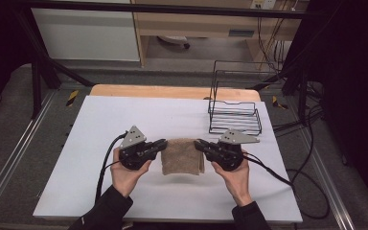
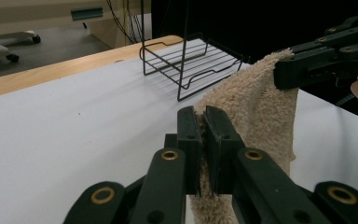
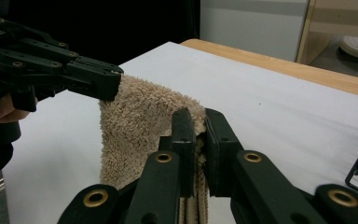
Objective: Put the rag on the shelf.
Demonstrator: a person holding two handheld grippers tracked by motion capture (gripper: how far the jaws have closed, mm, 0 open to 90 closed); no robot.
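Both grippers clamped on a folded tan towel (image 1: 182, 156), left gripper (image 1: 161, 144) on one top corner, right gripper (image 1: 199, 144) on the other, so it hangs between them just above the white table (image 1: 124, 124), likely held up to fold or move; wire rack (image 1: 235, 115) stands near behind

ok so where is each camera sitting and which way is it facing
High view: fixed above the person's side, looking forward and down on the table; shows both hands, the left hand-held gripper and the right hand-held gripper on the towel.
Left gripper view: rides the left hand-held gripper, facing the wire rack; its jaws pinch the towel.
Right gripper view: rides the right hand-held gripper, facing the left one; its jaws pinch the towel.
Both gripper views share the towel and the opposite gripper.
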